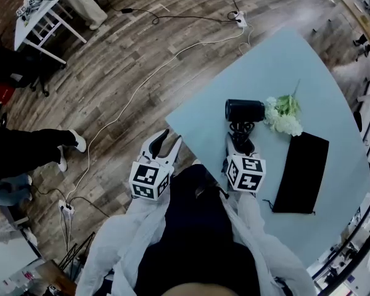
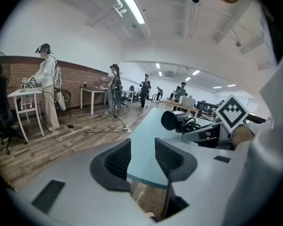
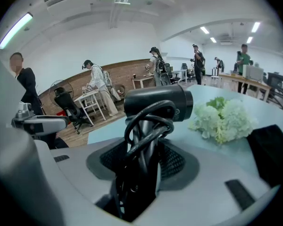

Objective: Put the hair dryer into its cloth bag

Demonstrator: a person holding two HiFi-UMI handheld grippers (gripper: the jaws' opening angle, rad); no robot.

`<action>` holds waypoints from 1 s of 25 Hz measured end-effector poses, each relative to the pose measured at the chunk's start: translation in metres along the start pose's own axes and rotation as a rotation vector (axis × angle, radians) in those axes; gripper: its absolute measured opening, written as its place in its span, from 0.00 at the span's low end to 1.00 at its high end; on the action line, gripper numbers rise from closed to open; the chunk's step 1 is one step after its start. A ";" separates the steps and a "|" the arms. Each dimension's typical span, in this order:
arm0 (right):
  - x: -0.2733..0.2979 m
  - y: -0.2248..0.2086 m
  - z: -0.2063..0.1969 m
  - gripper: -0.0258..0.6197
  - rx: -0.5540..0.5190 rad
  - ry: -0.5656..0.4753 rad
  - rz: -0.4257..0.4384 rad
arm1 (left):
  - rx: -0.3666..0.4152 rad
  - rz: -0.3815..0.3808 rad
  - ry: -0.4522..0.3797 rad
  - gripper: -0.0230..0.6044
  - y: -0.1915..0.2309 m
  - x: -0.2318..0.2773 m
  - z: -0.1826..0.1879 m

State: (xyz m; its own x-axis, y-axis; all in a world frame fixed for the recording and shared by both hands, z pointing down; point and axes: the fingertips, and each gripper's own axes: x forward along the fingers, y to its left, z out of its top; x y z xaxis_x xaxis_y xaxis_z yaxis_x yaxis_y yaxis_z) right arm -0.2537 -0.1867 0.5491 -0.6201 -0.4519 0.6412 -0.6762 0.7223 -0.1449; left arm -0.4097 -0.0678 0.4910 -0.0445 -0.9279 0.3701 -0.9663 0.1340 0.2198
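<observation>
Grasp made: the right gripper [image 3: 144, 160] clenches the hair dryer [image 3: 156, 102] by its handle, the left gripper [image 2: 143, 158] gapes empty; next, the bag [image 1: 301, 172] right of those jaws likely needs opening.

Big open-plan office here. Beyond the left fingers [image 2: 118, 160] a wood-plank floor [image 2: 61, 135] runs out to a brick wall [image 2: 80, 76], white tables [image 2: 23, 94] along it, people [image 2: 47, 79] standing at work. Strip lights [image 2: 130, 4] overhead. Left of the right fingers [image 3: 177, 161], a wheeled office chair [image 3: 68, 108]. Past the pale blue desk [image 1: 283, 60], cables [image 1: 135, 91] and a power strip [image 1: 240, 21] trail across the boards.
</observation>
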 end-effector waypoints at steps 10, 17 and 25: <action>-0.067 -0.038 0.008 0.36 0.077 -0.094 -0.090 | 0.083 -0.189 -0.001 0.31 -0.063 0.033 0.016; -0.133 -0.091 -0.012 0.36 0.152 -0.133 -0.197 | 0.140 -0.324 0.009 0.31 -0.141 0.046 0.018; -0.217 -0.155 -0.059 0.36 0.218 -0.149 -0.293 | 0.175 -0.420 0.033 0.31 -0.240 0.045 -0.001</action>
State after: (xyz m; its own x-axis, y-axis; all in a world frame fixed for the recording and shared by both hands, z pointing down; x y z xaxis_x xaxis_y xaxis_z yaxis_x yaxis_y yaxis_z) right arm 0.0095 -0.1699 0.4766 -0.4285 -0.7053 0.5648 -0.8918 0.4307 -0.1387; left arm -0.1798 -0.1414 0.4555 0.3658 -0.8774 0.3103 -0.9273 -0.3150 0.2024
